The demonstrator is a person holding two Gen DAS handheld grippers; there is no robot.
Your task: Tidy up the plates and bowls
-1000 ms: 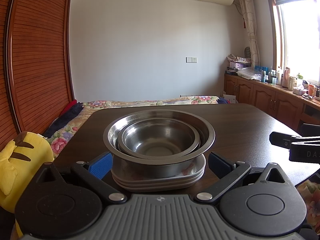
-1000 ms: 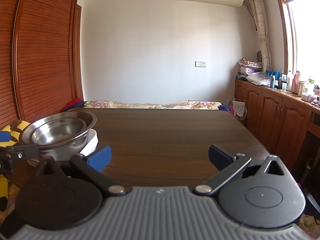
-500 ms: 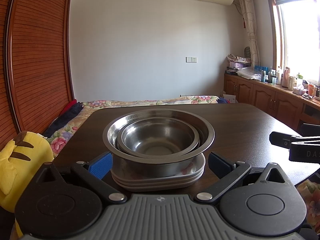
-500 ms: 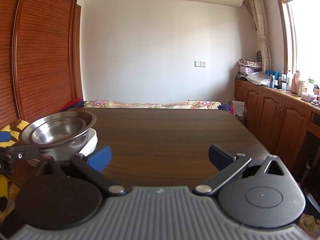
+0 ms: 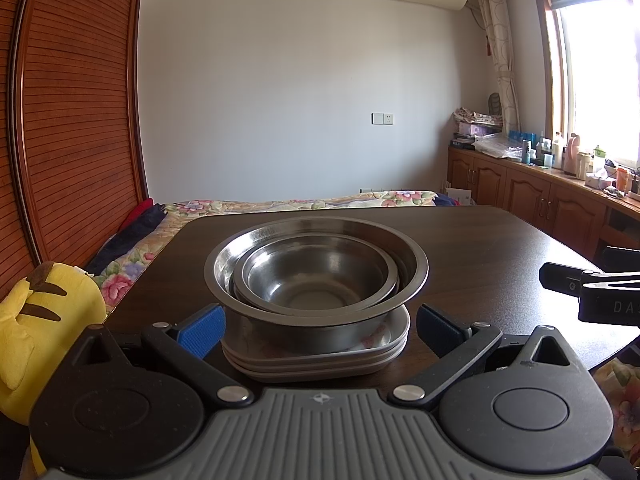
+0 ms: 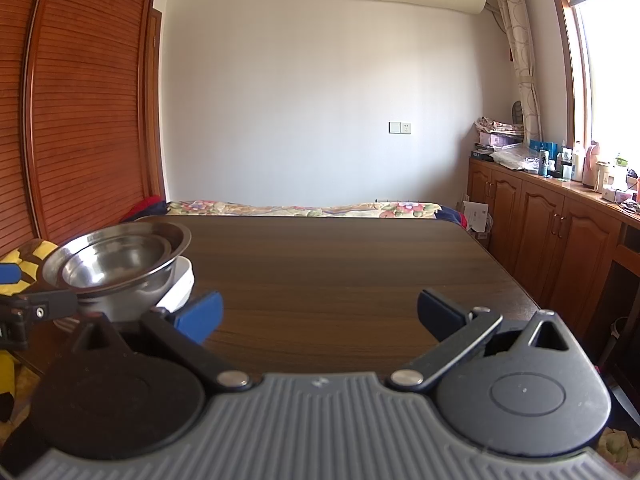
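Note:
Two steel bowls are nested, a small bowl [image 5: 316, 276] inside a large bowl [image 5: 412, 264], on a stack of white plates [image 5: 320, 364] at the near left of the dark wooden table [image 5: 500, 248]. My left gripper [image 5: 318, 330] is open, its blue pads either side of the stack's near edge, not touching it. The right wrist view shows the same bowls [image 6: 116, 260] and plates [image 6: 182, 284] at the left. My right gripper [image 6: 318, 314] is open over bare table [image 6: 340, 264], holding nothing.
A yellow plush toy [image 5: 36, 320] sits off the table's left edge. A floral bed [image 5: 280, 204] lies beyond the far edge. Wooden cabinets [image 6: 560, 232] with bottles line the right wall. The right gripper's finger [image 5: 592, 292] shows at right.

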